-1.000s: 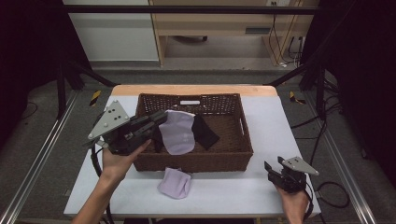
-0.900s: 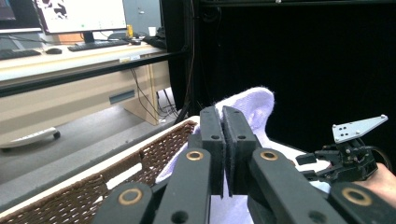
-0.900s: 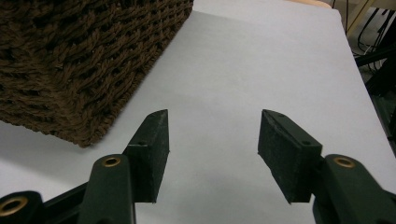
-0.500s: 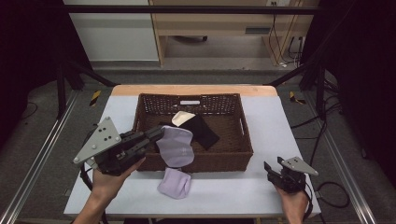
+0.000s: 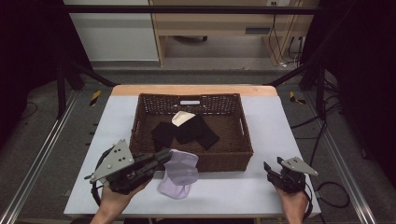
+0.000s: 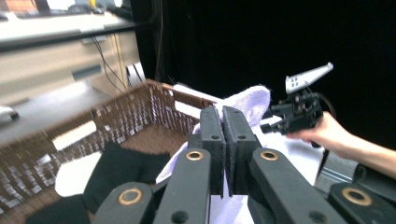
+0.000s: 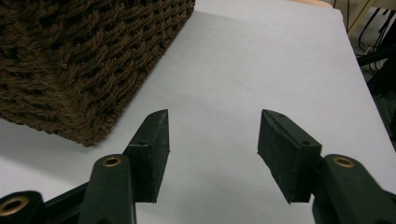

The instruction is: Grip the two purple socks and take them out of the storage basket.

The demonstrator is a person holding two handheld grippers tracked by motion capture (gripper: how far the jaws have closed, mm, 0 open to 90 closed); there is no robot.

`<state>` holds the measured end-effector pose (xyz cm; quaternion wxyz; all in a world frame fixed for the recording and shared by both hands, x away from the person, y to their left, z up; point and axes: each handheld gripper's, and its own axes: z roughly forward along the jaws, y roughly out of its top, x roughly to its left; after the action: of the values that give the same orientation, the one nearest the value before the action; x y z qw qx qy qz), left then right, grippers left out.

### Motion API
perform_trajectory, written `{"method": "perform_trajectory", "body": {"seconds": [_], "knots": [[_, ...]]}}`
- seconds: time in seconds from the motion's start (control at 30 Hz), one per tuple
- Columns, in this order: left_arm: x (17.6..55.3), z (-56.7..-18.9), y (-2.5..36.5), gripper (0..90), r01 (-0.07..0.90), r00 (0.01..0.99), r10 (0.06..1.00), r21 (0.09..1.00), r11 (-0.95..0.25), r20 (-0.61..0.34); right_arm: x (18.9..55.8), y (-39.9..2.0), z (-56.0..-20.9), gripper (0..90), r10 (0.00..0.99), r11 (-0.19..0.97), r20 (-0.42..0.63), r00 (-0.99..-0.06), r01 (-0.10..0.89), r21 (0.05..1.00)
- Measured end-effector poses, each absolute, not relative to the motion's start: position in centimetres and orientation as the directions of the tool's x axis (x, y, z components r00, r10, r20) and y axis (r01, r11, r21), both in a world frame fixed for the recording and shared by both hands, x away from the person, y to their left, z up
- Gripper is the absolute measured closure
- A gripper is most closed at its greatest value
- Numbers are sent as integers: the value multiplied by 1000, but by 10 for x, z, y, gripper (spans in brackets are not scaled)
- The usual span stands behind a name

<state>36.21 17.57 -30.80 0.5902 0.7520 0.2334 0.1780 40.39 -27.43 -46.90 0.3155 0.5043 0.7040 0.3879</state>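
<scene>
My left gripper (image 5: 166, 156) hovers at the front left of the brown wicker basket (image 5: 140, 122), shut on a lavender cloth (image 5: 183, 167) that hangs from its jaws. In the left gripper view the pads (image 6: 223, 122) are pressed together with the lavender cloth (image 6: 248, 100) sticking out beyond them. A second lavender cloth (image 5: 173, 188) lies on the table just below the held one. Black cloths (image 5: 187, 131) and a cream cloth (image 5: 182, 117) lie in the basket. My right gripper (image 5: 273, 166) rests open near the table's front right, and nothing lies between its jaws (image 7: 212, 135).
The white table (image 5: 261, 191) has bare room right of the basket and along the front. In the right gripper view the basket's corner (image 7: 70, 56) stands just left of the jaws. The far right gripper (image 6: 299, 109) shows in the left gripper view.
My left gripper has carried the lavender cloth out of the basket, toward the front and down, over the other lavender cloth. The right gripper has stayed put.
</scene>
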Motion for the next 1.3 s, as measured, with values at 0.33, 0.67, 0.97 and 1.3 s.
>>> {"method": "perform_trajectory", "body": {"seconds": [0.33, 0.67, 0.97, 1.3], "knots": [[369, -355, 167, 869, 242, 828, 557, 937, -252, -63, 404, -274, -470, 437, 955, 190, -51, -292, 469, 863], [382, -405, 150, 868, 326, 820, 568, 871, -368, -66, 403, -274, -471, 436, 955, 190, -51, -291, 474, 860], [394, -441, 142, 868, 373, 795, 605, 823, -428, -46, 404, -273, -473, 436, 954, 194, -52, -294, 477, 857], [398, -444, 144, 701, 403, 769, 633, 839, -366, -93, 406, -273, -476, 416, 954, 188, -38, -298, 494, 849]]}}
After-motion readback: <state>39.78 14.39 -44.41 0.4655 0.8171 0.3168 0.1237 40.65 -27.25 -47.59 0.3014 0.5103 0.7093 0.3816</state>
